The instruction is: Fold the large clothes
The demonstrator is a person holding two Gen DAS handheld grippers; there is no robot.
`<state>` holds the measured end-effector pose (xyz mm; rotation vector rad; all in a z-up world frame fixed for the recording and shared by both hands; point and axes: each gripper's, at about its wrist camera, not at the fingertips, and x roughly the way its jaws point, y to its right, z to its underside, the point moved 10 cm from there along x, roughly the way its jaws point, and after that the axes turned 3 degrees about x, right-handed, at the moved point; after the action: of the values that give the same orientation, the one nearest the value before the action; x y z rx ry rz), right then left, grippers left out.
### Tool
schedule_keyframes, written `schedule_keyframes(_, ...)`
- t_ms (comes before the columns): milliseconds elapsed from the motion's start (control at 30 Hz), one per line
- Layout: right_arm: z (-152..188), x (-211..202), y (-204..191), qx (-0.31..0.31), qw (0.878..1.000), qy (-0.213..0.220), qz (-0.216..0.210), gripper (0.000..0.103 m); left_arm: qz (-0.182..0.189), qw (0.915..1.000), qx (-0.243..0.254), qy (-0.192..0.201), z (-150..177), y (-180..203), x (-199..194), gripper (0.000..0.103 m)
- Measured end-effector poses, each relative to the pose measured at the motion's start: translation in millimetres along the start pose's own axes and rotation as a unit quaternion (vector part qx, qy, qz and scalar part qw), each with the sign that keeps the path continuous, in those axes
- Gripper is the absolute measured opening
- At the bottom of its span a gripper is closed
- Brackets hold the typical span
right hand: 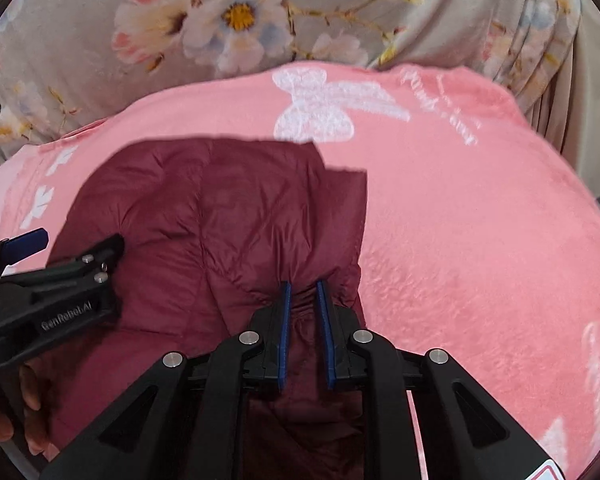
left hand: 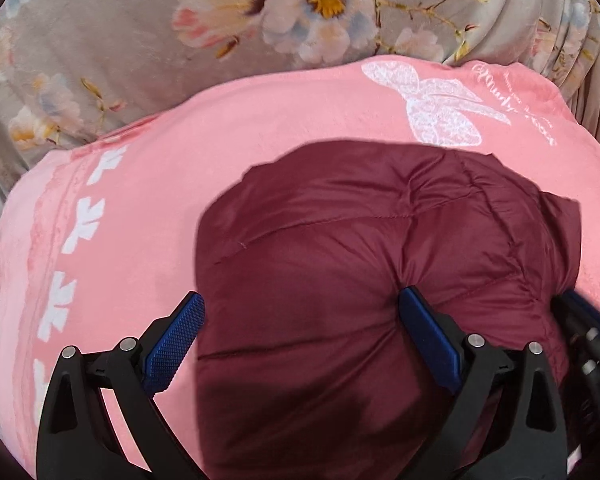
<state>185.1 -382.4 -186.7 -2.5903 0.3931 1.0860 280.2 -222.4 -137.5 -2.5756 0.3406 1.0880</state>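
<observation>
My right claw (right hand: 303, 286) pinched a fold of the maroon jacket (right hand: 220, 216) on the pink blanket (right hand: 460, 240); my left claw (left hand: 300, 312) gaped wide, empty.

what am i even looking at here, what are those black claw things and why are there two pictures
Those are two hand-held grippers, one in each of a person's hands, each carrying a wide-angle camera looking along its fingers. One picture comes from the left gripper, whose jaws are spread wide over a maroon padded jacket. The other comes from the right gripper, pinching a bunch of that jacket's fabric. The jacket lies on a pink blanket with a white bow design, with a grey floral cover behind it.
</observation>
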Motion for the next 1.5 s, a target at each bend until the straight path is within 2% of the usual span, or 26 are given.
schedule_keyframes(267,11.8,16.9,4.3,0.018,0.999,0.016,-0.022,0.014,0.009,0.9997,-0.017,0.012,4.6,5.5,16.0,0.098)
schedule_keyframes(533,12.8,19.4,5.7,0.02,0.999,0.026,-0.024,0.014,-0.002,0.9996,-0.011,0.026,5.2,9.3,20.9,0.098)
schedule_keyframes(933,12.1,21.0,14.1,0.057,0.996,0.024,-0.061,0.016,-0.007,0.9994,-0.012,0.033,3.8,9.2,21.8,0.098)
schedule_keyframes(1033,8.5,12.8,23.4,0.097,0.99,0.032,-0.093,0.017,0.011,0.9991,-0.022,0.035,3.9,7.4,18.0,0.098)
schedule_keyframes(1067,6.0,6.6,28.2,0.113,0.988,0.039,-0.101,0.021,0.03,0.9985,-0.031,0.032,4.5,4.0,14.2,0.098)
schedule_keyframes(1100,2.7,-1.6,33.4,0.127,0.985,0.049,-0.106,0.023,0.046,0.9974,-0.047,0.029,5.5,-1.7,9.7,0.098)
schedule_keyframes(1167,-6.1,-14.2,47.0,0.147,0.982,0.062,-0.101,0.041,0.067,0.9933,-0.092,0.023,8.3,-21.7,0.6,0.098)
schedule_keyframes(1233,-10.6,-9.8,51.9,0.159,0.981,0.035,-0.108,0.053,0.076,0.9887,-0.129,0.01,11.7,-38.8,-0.9,0.098)
schedule_keyframes(1333,-11.3,6.5,48.9,0.169,0.977,-0.016,-0.129,0.057,0.116,0.9765,-0.177,-0.041,20.8,-53.6,13.1,0.098)
schedule_keyframes(1433,-7.3,25.8,36.3,0.176,0.969,-0.066,-0.162,0.059,0.147,0.9647,-0.207,-0.071,27.6,-55.8,27.7,0.098)
schedule_keyframes(1500,-5.7,34.3,31.4,0.18,0.967,-0.073,-0.165,0.062,0.159,0.9606,-0.213,-0.082,30.1,-52.1,34.4,0.098)
